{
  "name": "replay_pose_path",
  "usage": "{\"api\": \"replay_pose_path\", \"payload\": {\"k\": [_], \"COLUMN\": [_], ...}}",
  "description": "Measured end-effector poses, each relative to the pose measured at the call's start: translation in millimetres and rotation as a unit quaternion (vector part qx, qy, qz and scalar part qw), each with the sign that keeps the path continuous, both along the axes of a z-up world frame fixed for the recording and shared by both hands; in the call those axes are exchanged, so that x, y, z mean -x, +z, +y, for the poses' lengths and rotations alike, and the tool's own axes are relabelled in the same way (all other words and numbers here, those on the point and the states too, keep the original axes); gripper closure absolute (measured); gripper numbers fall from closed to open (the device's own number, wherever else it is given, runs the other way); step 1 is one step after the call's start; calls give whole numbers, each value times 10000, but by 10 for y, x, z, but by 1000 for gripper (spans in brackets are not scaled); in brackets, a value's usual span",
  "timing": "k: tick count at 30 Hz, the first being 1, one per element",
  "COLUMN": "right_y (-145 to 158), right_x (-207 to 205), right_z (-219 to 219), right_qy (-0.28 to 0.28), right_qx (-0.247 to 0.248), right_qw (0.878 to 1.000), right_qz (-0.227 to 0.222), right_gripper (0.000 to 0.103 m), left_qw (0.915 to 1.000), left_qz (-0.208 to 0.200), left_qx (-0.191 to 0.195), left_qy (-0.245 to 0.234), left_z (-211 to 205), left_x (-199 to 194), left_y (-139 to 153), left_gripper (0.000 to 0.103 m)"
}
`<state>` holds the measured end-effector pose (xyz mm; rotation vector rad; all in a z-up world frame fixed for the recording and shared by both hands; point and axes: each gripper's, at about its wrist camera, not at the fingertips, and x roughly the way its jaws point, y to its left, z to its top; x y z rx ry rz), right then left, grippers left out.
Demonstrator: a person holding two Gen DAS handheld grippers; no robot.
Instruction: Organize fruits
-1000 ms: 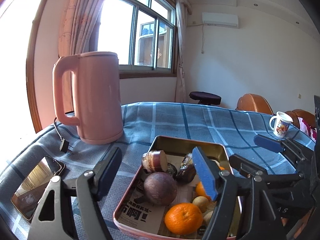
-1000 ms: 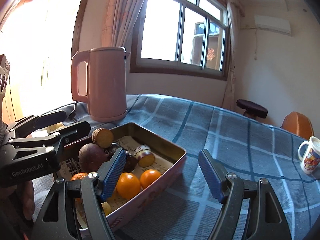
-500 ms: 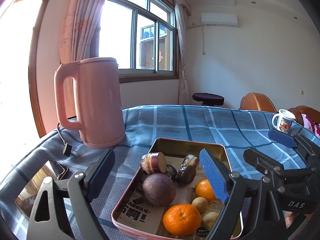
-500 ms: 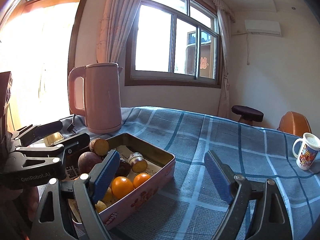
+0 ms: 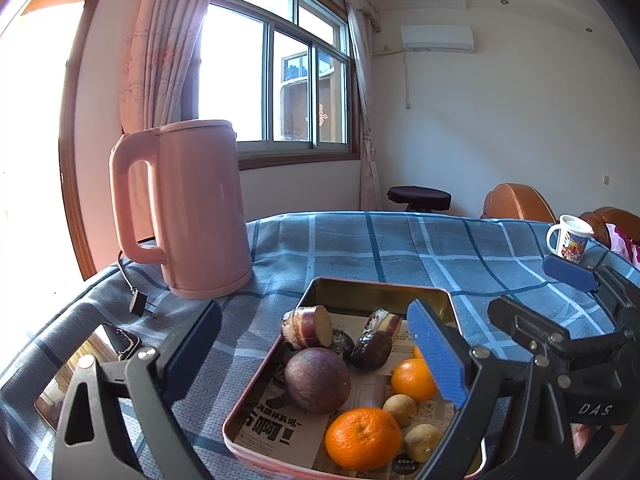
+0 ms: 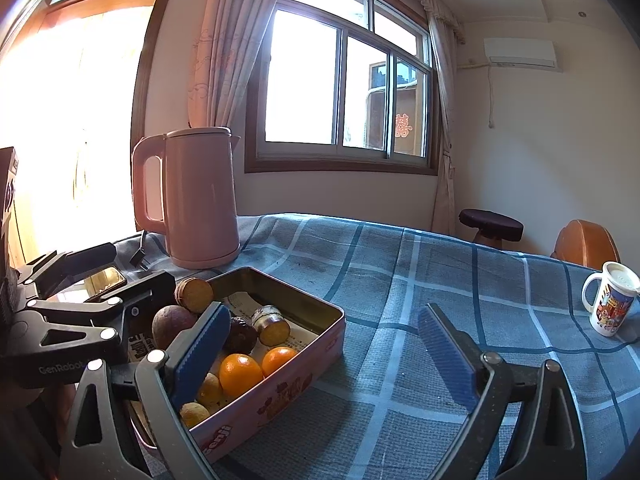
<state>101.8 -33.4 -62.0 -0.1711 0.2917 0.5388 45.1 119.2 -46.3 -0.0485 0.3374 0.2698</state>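
The rectangular pink metal tin [image 5: 256,390] with a gold inner wall sat low in the centre of the left wrist view and at lower left in the right wrist view, on the blue plaid tablecloth [image 6: 420,280]. Against the frames a second before, both cameras had pulled back and up, so the tin looked smaller and more of the cloth showed. Its contents lay unchanged: a round dull-purple fruit [image 5: 318,380], two glossy oranges [image 5: 362,438], small tan fruits [image 5: 400,405] and cut sweet-potato pieces [image 5: 308,326] on printed newspaper. The tin's side read "Genji" [image 6: 218,436].

The left gripper [image 5: 316,354], black with blue ribbed pads, was spread wide over the tin and gripped nothing; its body read "GenRobot" in the right wrist view. The right gripper [image 6: 324,354] was likewise spread wide and empty, one finger over the tin's near end, the other over bare cloth; it bore "DAS" [image 5: 595,409].

A smooth pink plastic kettle [image 5: 182,208] stood upright behind the tin, its plug [image 5: 138,304] lying on the cloth, a glossy phone [image 5: 86,372] at lower left, a white printed mug [image 6: 610,304] far right.
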Motion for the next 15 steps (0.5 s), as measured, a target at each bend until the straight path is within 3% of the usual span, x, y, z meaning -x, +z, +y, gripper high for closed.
{"api": "replay_pose_path", "payload": {"k": [15], "right_y": [2], "right_x": [-5], "right_z": [-57], "right_qy": [-77], "right_qx": [-134], "right_qw": [9999], "right_qz": [-33], "right_gripper": [6], "left_qw": [10000], "left_qz": [-29], "left_qx": [-52], "left_qy": [74], "left_z": [8], "left_x": [13], "left_y": [4], "left_gripper": [0]}}
